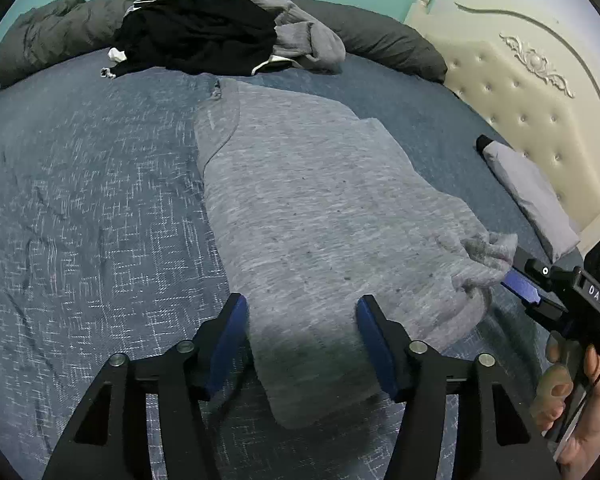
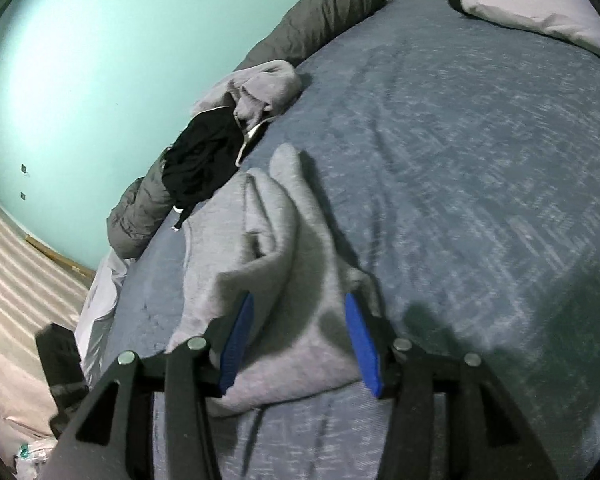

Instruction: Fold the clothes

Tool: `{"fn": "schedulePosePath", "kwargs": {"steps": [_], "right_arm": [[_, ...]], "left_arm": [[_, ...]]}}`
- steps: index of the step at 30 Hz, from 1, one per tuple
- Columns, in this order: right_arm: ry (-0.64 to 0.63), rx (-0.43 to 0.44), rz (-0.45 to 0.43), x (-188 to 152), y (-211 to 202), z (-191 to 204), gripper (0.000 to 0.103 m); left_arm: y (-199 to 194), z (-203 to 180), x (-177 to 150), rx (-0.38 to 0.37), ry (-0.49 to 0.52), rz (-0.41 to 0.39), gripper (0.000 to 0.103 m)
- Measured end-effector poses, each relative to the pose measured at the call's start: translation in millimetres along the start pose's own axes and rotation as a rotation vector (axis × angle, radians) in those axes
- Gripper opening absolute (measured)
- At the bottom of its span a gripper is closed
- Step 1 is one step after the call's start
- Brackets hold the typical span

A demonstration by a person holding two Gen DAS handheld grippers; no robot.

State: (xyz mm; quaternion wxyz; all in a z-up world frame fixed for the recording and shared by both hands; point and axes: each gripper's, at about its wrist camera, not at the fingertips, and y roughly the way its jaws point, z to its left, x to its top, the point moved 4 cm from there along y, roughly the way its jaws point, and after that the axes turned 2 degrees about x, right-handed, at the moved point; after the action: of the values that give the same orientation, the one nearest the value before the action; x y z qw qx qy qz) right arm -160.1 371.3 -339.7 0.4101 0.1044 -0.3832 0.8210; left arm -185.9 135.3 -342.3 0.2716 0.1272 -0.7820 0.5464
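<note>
Left wrist view: left hand-held gripper [image 1: 302, 334] wide, straddling grey sweater [image 1: 320, 208] hem on bed [image 1: 80, 208], released to lie flat; right hand-held gripper [image 2: 300, 336] likewise wide, over bunched edge

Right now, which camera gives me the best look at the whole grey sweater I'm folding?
The left wrist view: the grey sweater lies there nearly full length on the bed, collar to near end. The right wrist view shows only its bunched near end, blurred and partly shadowed.
</note>
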Motion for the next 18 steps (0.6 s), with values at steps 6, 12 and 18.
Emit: {"fn": "schedulePosePath", "kwargs": {"steps": [6, 12, 18], "right_arm": [[-0.041, 0.044, 0.005, 3.4, 12.5, 21.6, 0.061], [-0.052, 0.06, -0.007, 13.3, 14.9, 28.8, 0.061], [-0.04, 0.088, 0.004, 17.8, 21.8, 32.6, 0.062]], "left_arm": [[3.2, 10.4, -11.6, -0.02, -0.009, 0.0, 0.069], [6.8, 12.4, -12.1, -0.038, -0.02, 0.005, 0.07], [7.1, 12.3, -15.4, -0.04, -0.012, 0.009, 0.07]]}}
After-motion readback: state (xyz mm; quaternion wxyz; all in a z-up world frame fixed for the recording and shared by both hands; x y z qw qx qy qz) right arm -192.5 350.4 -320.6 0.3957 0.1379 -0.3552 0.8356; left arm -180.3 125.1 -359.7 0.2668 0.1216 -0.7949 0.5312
